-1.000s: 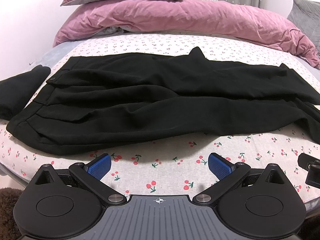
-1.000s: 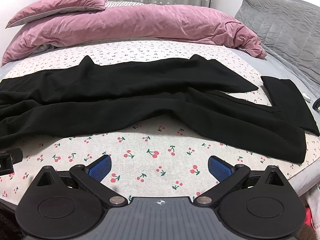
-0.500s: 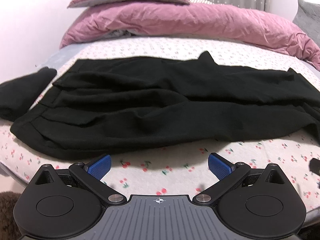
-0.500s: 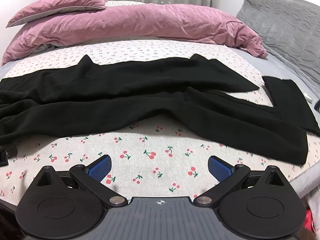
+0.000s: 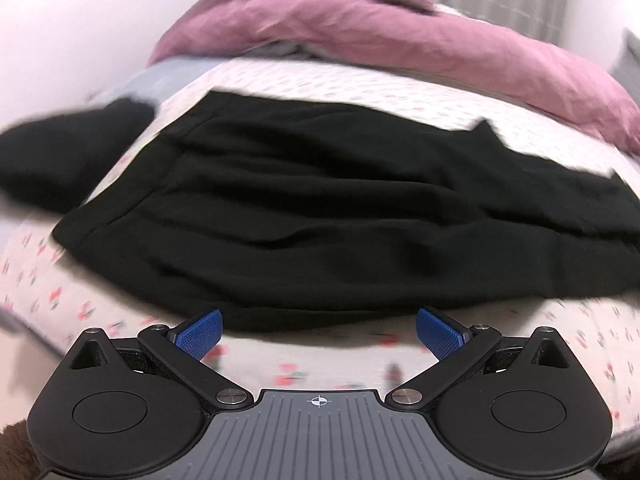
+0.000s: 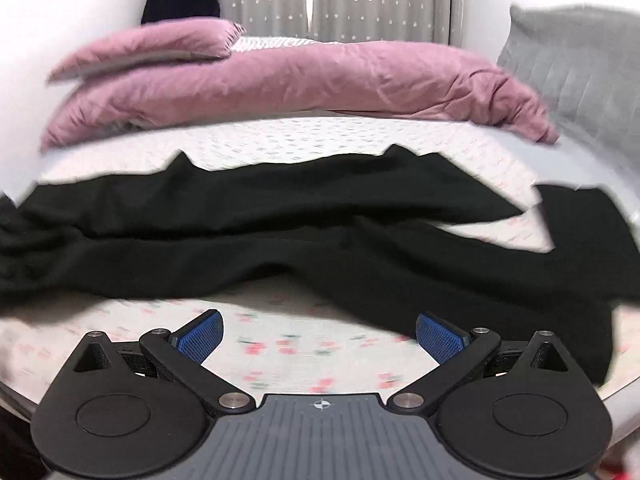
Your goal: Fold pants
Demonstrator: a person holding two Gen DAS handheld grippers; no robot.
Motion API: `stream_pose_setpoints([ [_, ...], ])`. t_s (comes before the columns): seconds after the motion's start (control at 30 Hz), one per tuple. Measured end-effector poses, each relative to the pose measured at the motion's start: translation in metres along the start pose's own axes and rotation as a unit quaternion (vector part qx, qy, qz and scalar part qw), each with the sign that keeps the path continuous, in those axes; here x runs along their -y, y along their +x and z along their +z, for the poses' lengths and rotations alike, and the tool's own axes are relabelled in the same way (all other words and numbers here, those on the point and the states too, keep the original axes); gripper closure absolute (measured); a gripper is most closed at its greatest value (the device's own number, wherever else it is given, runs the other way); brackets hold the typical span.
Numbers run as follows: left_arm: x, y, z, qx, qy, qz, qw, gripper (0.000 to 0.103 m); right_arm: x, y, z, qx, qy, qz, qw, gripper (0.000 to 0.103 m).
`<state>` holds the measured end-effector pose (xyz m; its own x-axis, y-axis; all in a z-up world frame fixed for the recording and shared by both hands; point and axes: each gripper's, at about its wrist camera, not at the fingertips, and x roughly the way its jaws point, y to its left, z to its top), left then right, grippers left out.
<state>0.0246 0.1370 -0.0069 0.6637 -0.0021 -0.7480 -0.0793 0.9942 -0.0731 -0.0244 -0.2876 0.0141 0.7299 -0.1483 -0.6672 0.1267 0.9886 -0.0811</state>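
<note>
Evidently the black pants (image 5: pixel 340 216) lie spread lengthwise across the bed (image 5: pixel 304 356), unfolded, waist end ahead of the left claw (image 5: pixel 318 332), legs trailing ahead of the right claw (image 6: pixel 318 332). Judged soft, limp, light; likely to sag and bunch when lifted. Best holds: near waistband corner for the left claw, near leg hem (image 6: pixel 580 344) for the right. Both claws spread apart, empty, just short of the fabric edge. Pink duvet (image 6: pixel 304 84) beyond.
</note>
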Motion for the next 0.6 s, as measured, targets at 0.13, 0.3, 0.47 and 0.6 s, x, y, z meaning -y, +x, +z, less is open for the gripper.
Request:
stream_pose_setpoints([
  [0.13,-0.056,0.010,0.008,-0.015,-0.095,-0.020,0.9952,0.000,0.025,0.011,0.001,-0.038,0.003,-0.025,0.999,0.002],
  [0.3,-0.110,0.015,0.011,0.013,-0.191,-0.017,0.9814,0.008,0.051,0.033,-0.005,-0.075,-0.037,0.003,0.996,0.024],
  [0.47,-0.122,0.020,0.012,0.031,-0.215,-0.011,0.9762,0.043,0.056,0.048,-0.002,-0.093,-0.075,0.037,0.992,0.042],
  [0.6,-0.130,0.024,0.012,0.043,-0.226,-0.004,0.9733,0.080,0.041,0.060,0.001,-0.096,-0.150,0.036,0.983,0.047],
])
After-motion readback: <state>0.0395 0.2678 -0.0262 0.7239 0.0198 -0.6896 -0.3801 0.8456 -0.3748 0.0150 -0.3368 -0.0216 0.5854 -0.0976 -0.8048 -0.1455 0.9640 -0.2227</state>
